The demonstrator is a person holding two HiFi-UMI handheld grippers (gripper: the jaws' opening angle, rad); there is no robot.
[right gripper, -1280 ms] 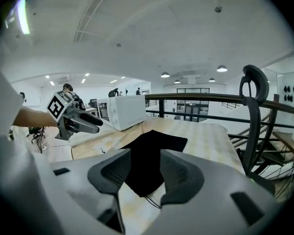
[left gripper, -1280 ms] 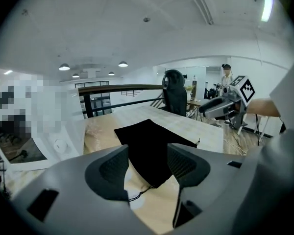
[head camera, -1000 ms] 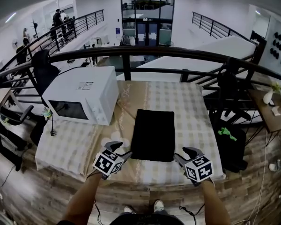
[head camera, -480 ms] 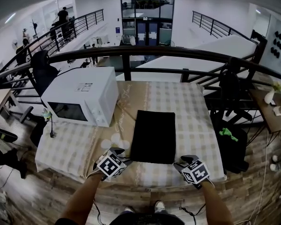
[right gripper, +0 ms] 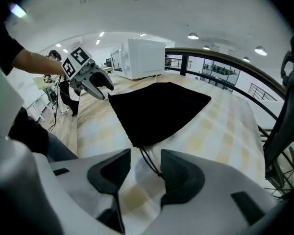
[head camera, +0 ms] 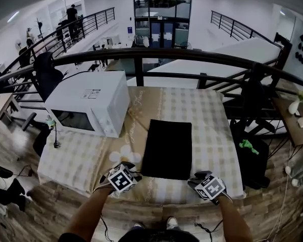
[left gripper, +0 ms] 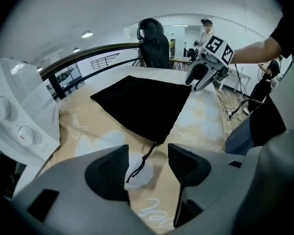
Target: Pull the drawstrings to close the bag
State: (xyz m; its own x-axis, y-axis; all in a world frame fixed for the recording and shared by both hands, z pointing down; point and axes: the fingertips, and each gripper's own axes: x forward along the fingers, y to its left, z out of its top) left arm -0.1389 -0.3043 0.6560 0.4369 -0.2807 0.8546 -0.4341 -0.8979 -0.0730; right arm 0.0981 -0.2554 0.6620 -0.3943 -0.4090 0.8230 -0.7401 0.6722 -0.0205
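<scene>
Facing up, microwave label (head camera: pixel 92 92) (print illegible)

The drawstring (right gripper: pixel 149 159) vanished behind the right hand-held gripper (right gripper: pixel 145 153)'s pad; the microwave (left gripper: pixel 14 111) was cropped by the left gripper view's edge.

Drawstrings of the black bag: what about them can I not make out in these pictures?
1. Right gripper view: the right drawstring passes behind a pad of the right gripper; its end is hidden.
2. Left gripper view: the black bag is too dark to show how far its mouth is drawn.
3. Head view: both cords are too small to see, or lie behind the left gripper and the right one.
</scene>
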